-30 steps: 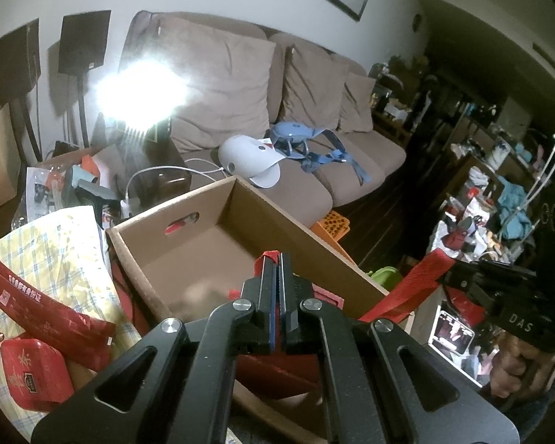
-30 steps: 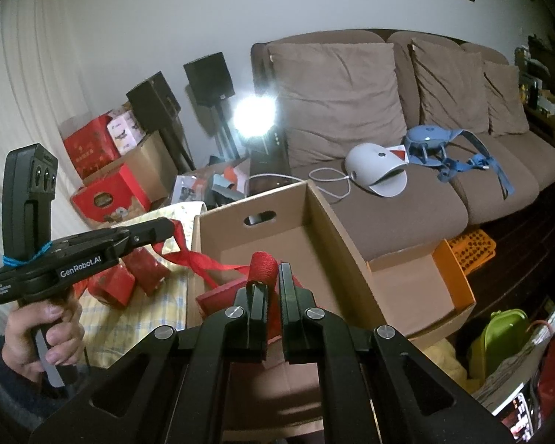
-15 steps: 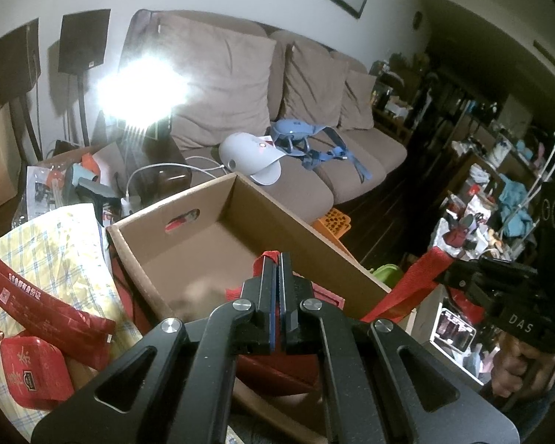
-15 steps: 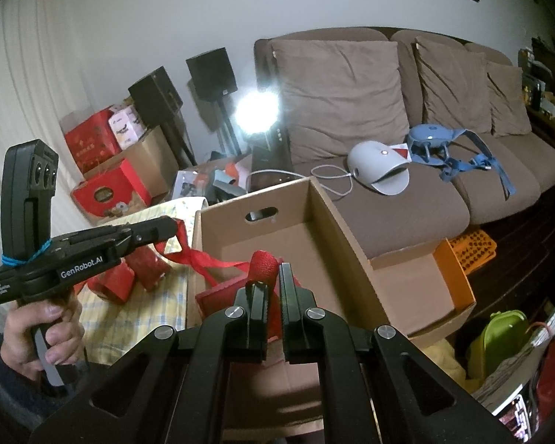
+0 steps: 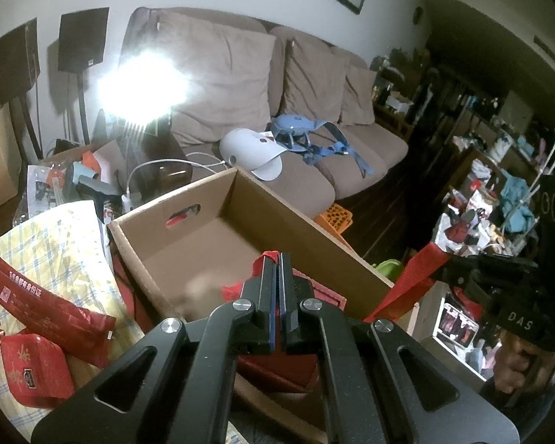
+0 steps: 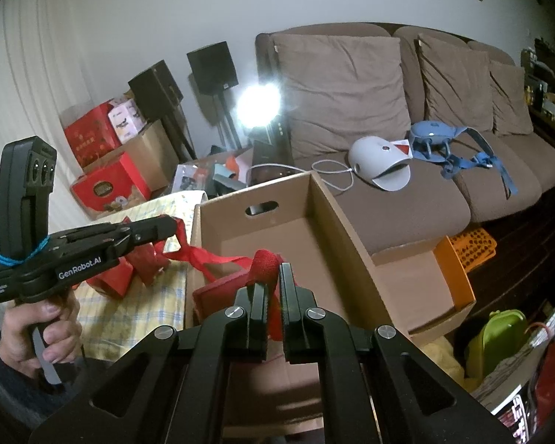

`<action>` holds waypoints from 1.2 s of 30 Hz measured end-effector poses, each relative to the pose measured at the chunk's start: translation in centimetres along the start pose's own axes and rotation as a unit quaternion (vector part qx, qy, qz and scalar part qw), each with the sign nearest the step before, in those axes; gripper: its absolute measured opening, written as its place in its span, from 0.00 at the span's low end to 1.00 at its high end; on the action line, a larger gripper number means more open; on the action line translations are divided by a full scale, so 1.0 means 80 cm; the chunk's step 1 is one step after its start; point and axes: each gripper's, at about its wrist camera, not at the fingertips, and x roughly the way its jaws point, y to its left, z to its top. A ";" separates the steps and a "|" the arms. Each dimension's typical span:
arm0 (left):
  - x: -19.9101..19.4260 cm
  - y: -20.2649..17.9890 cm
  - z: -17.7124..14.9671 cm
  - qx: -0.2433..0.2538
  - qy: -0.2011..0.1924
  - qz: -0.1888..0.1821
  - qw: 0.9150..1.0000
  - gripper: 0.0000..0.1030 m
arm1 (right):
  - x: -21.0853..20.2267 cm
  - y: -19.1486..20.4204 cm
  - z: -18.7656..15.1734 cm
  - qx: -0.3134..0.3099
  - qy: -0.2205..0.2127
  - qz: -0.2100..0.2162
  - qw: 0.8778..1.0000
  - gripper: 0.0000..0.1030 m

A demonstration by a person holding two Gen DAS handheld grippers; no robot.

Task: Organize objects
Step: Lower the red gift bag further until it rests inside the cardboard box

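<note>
A flat red gift box (image 6: pixel 218 292) with red ribbon handles hangs over the near end of an open, empty cardboard box (image 6: pixel 346 238). My right gripper (image 6: pixel 273 272) is shut on one ribbon loop (image 6: pixel 263 261). In the same view my left gripper (image 6: pixel 172 225), held by a hand at the left, is shut on the other ribbon (image 6: pixel 203 259), which is pulled taut. In the left wrist view my left gripper (image 5: pixel 276 259) pinches red ribbon above the gift box (image 5: pixel 325 290) and the cardboard box (image 5: pixel 299 222). There the right gripper (image 5: pixel 444 270) holds its ribbon (image 5: pixel 412 281) at the right.
Red packets (image 5: pixel 48 303) and a red tin (image 5: pixel 33 370) lie on a yellow checked cloth (image 5: pixel 51 236) to the left. Behind the box is a brown sofa (image 6: pixel 407 207) with a white device (image 6: pixel 377 164) and a blue harness (image 6: pixel 447 144). An orange crate (image 6: pixel 470 248) and a green container (image 6: pixel 499 336) are at the right.
</note>
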 end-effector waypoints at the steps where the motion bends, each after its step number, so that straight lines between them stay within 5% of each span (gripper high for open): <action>1: -0.001 -0.001 0.000 0.001 0.000 0.000 1.000 0.01 | 0.001 0.000 0.000 -0.001 0.001 0.000 1.000 0.05; 36: 0.005 -0.010 0.001 0.007 0.006 0.004 1.000 0.01 | 0.019 0.002 -0.005 -0.012 0.028 -0.006 1.000 0.05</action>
